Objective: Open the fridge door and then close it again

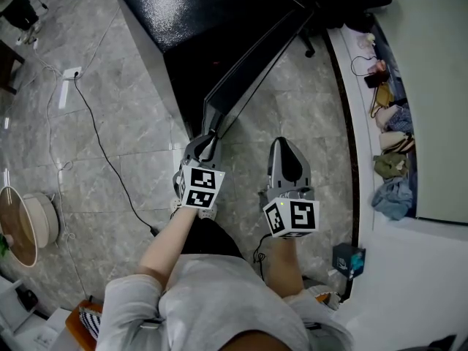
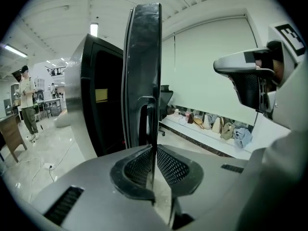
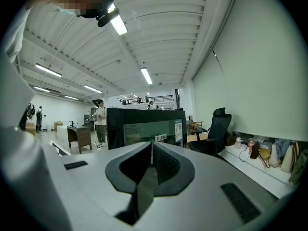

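Bright, even light from ceiling strip lights (image 3: 118, 25); soft sheen on the glossy fridge door (image 2: 144, 57). Both gripper views bow fisheye-style, corners black; the nearest foreground looks slightly soft, perhaps unfocused.

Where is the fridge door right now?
In the head view the fridge door stands open, slanting from the black fridge at top centre down to the left gripper, which is shut on its free edge.

Grey left tongs (image 1: 211, 133) and right tongs (image 1: 284, 143) bear black-and-white marker cubes (image 1: 201, 186); top (image 1: 219, 298) pale grey, seemingly short-sleeved.
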Motion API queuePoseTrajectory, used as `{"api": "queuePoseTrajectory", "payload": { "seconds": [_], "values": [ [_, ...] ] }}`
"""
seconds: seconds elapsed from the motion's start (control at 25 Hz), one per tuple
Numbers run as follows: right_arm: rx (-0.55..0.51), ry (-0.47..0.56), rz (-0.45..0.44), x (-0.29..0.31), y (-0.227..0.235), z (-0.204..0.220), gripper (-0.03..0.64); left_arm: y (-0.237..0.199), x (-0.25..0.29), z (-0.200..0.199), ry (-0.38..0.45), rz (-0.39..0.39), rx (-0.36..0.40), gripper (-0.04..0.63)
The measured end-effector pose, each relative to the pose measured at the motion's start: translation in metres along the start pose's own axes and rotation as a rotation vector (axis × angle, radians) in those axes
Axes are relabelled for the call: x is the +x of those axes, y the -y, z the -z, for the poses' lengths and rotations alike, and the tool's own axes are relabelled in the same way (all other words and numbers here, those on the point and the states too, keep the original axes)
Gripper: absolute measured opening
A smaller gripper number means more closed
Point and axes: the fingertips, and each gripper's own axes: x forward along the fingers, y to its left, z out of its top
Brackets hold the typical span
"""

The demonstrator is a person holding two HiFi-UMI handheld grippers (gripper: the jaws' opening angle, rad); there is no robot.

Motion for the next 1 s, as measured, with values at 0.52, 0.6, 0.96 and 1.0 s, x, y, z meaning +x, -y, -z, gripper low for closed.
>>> {"api": "queuePoseTrajectory", "payload": {
  "seconds": [0.52,0.6,0.96,1.0],
  "values": [
    [-0.005,-0.003,-0.008,0.000,-0.005,-0.002,0.025,-0.060,0.006,-0.005,-0.014,-0.083,-0.008,0.037],
    [-0.005,-0.004,-0.008,0.000,-0.005,-0.002,0.026,-0.068,0.007,-0.006,-0.016,-0.093,-0.011,0.038],
    [-0.010,-0.007,-0.008,0.005,-0.007,-0.002,0.025,-0.094,0.014,-0.010,-0.020,-0.116,-0.015,0.043],
    [-0.010,-0.007,-0.008,0.006,-0.007,-0.002,0.025,-0.096,0.014,-0.011,-0.021,-0.118,-0.016,0.043]
  ]
}}
